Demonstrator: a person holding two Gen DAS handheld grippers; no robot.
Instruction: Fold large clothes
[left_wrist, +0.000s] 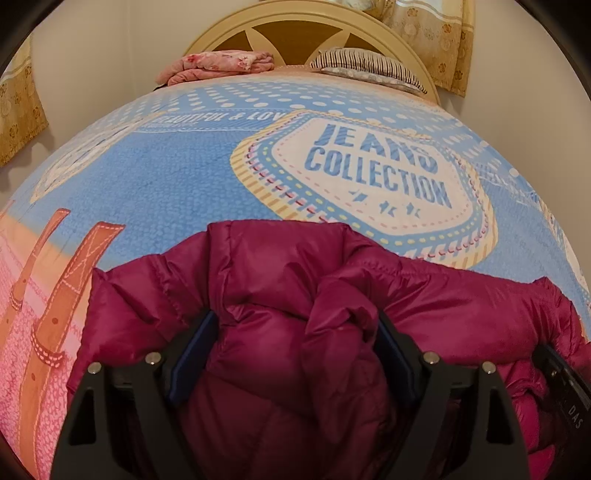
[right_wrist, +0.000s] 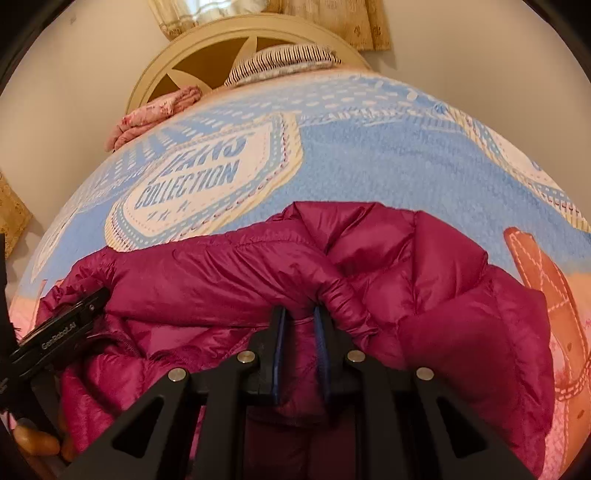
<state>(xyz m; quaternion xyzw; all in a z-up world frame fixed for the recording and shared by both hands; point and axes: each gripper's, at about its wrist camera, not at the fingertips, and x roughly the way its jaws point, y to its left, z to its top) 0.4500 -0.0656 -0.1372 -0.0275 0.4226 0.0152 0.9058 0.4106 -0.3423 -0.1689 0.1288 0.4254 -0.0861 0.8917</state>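
Gripping a fold of the puffy magenta jacket (right_wrist: 424, 266), my right claw (right_wrist: 300, 314) is nearly closed. My left claw (left_wrist: 295, 328) gapes wide around its quilted, bunched bulk on the bedspread (left_wrist: 166, 173).

The right tool (right_wrist: 299, 325) pinches a fold of the magenta puffer jacket (right_wrist: 424, 295) lying on the blue bedspread (right_wrist: 369, 158).

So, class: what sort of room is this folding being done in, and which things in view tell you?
Most likely a bedroom: a bed with a printed bedspread, an arched headboard, and a striped pillow at its head.
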